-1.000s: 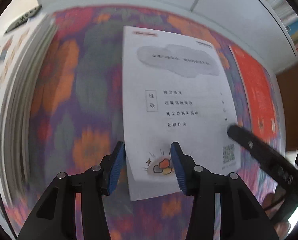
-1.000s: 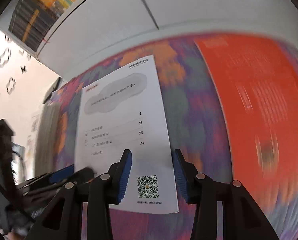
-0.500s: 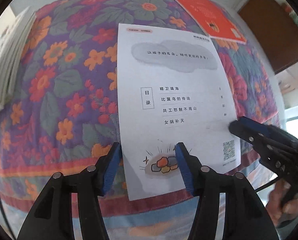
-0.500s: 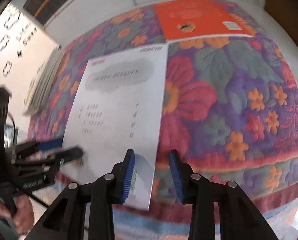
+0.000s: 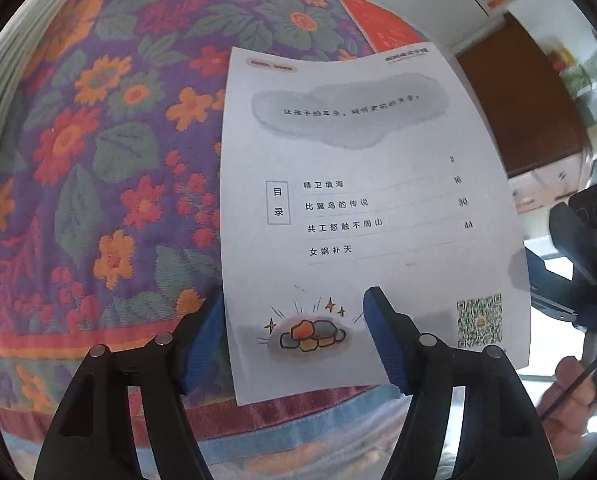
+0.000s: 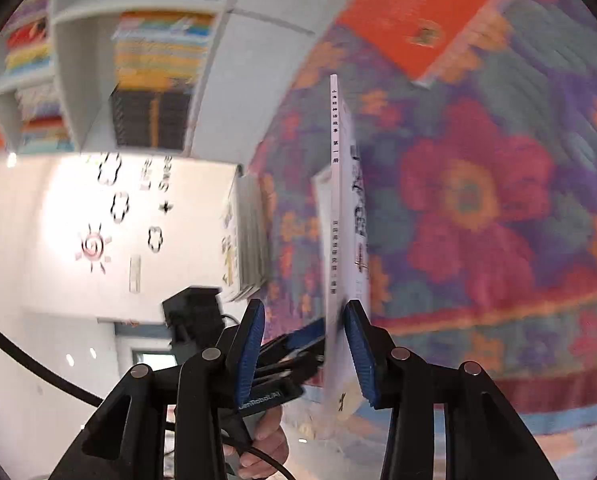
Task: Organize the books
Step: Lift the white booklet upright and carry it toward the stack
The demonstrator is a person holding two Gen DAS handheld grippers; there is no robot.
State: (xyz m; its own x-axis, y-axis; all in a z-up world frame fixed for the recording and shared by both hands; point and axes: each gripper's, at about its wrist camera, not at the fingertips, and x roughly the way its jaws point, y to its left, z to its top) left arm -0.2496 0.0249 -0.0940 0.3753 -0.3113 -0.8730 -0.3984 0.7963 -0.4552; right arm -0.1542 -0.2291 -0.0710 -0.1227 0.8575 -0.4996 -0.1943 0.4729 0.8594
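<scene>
Left wrist view: the white book (image 5: 362, 200) has lifted off the floral cloth (image 5: 98, 160); left gripper (image 5: 294, 336) jaws have just widened — the right gripper (image 6: 304, 354) narrowly straddles its edge, orange book (image 6: 418, 12) behind.

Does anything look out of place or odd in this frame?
The white booklet is raised off the floral cloth, between both grippers, yet neither clamps it. The left gripper straddles its lower edge, jaws just opened wider; the right gripper has also just opened, with only one pad against the booklet. It may slip.
</scene>
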